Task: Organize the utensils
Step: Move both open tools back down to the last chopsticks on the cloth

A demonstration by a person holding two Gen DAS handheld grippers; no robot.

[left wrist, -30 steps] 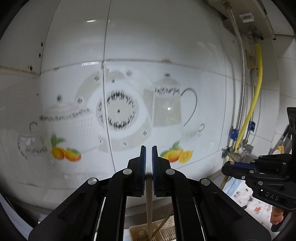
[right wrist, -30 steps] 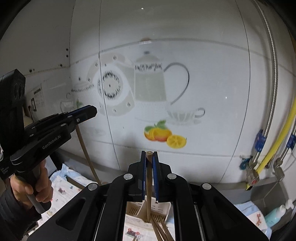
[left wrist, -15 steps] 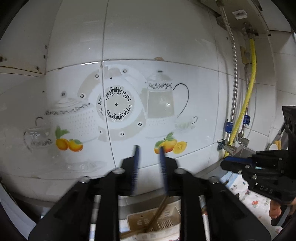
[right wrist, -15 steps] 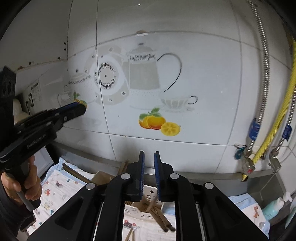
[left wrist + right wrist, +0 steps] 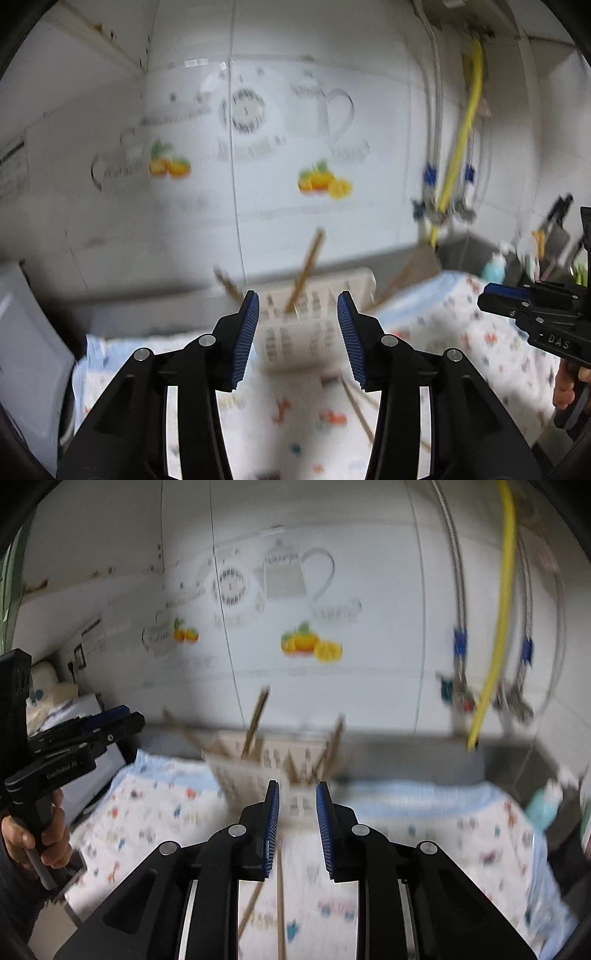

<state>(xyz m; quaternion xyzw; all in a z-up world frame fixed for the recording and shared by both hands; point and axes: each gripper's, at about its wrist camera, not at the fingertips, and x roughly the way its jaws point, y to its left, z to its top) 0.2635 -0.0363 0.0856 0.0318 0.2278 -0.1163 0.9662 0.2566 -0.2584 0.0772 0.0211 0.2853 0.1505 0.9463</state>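
A cream slotted utensil holder [image 5: 314, 317] [image 5: 255, 768] stands against the tiled wall with several wooden chopsticks [image 5: 308, 264] [image 5: 255, 720] leaning out of it. More loose chopsticks [image 5: 280, 897] [image 5: 356, 413] lie on the patterned cloth in front. My left gripper [image 5: 298, 312] sits back from the holder, its jaws opening, nothing between them. My right gripper [image 5: 297, 801] also hangs in front of the holder, jaws opening a little, empty. Each gripper shows at the edge of the other's view. Both views are blurred.
A white cloth with small coloured prints [image 5: 461, 332] [image 5: 147, 812] covers the counter. Yellow and braided hoses [image 5: 495, 638] run down the wall at right. A teal bottle [image 5: 543, 805] stands at the right, a white box [image 5: 26, 350] at the left.
Both grippers were shut on upright chopsticks over the holder; they let go, the sticks dropped into it, and both pulled back and down while opening wider.
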